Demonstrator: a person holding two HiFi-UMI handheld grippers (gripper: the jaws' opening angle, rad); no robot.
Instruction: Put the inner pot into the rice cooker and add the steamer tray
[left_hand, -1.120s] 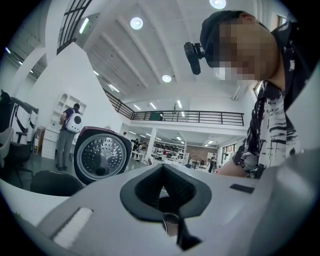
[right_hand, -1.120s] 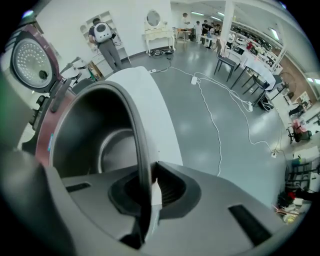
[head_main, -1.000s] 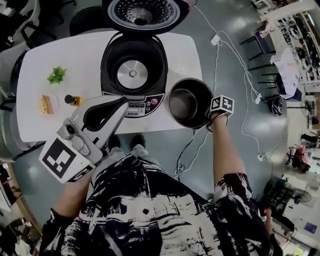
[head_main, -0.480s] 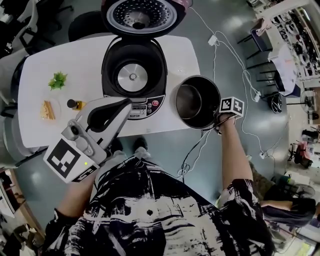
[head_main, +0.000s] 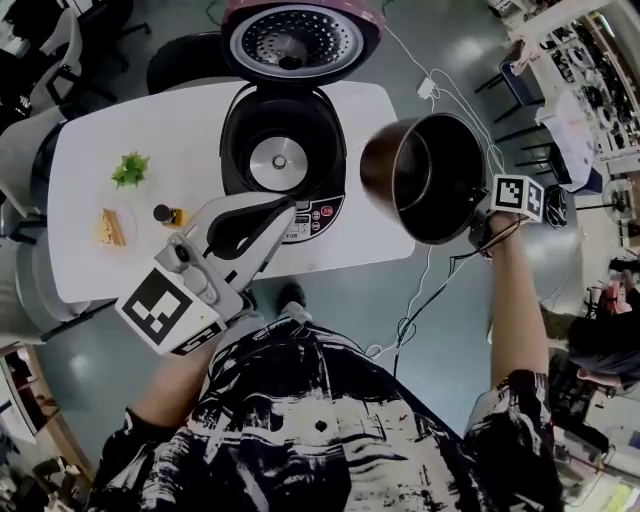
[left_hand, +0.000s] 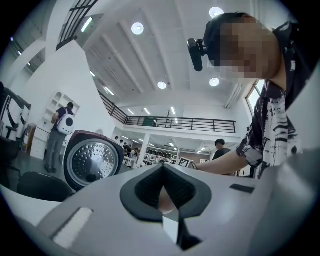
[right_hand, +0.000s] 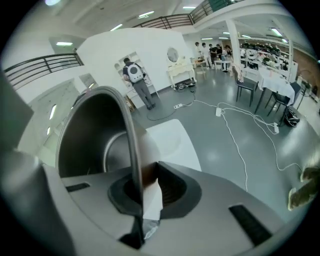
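**Head view.** A rice cooker (head_main: 236, 140) stands on a white table (head_main: 90, 150) with its lid (head_main: 298, 42) swung fully back. The perforated inner face of the lid is turned upward. The open cavity shows a round metal plate (head_main: 278, 162) at its bottom.

The inner pot (head_main: 420, 170) hangs in the air to the right of the cooker, above the table's right edge and the floor, apart from both. It is tilted, so that its dark interior faces the camera.

The right gripper (head_main: 478, 222) clamps the pot at the rim on the side nearest the person, with its marker cube (head_main: 522, 197) just beyond.

The left gripper (head_main: 285, 208) is held over the table's near edge in front of the cooker's control panel (head_main: 318, 213). Its tips point toward the cooker.

On the table's left part lie a green sprig (head_main: 131, 168), a small bottle (head_main: 165, 214) and a yellowish piece of food (head_main: 110, 228). Cables (head_main: 440, 290) trail over the floor.

**Left gripper view.** The left gripper (left_hand: 162, 167) has its jaws closed together and grips nothing. The lid (left_hand: 92, 162) appears beyond it, to the left.

**Right gripper view.** The jaws of the right gripper (right_hand: 145, 172) are pressed onto the thin rim of the pot (right_hand: 95, 140). The rim runs upward between them, the pot's hollow lies to the left, and the table (right_hand: 170, 140) lies below and behind.
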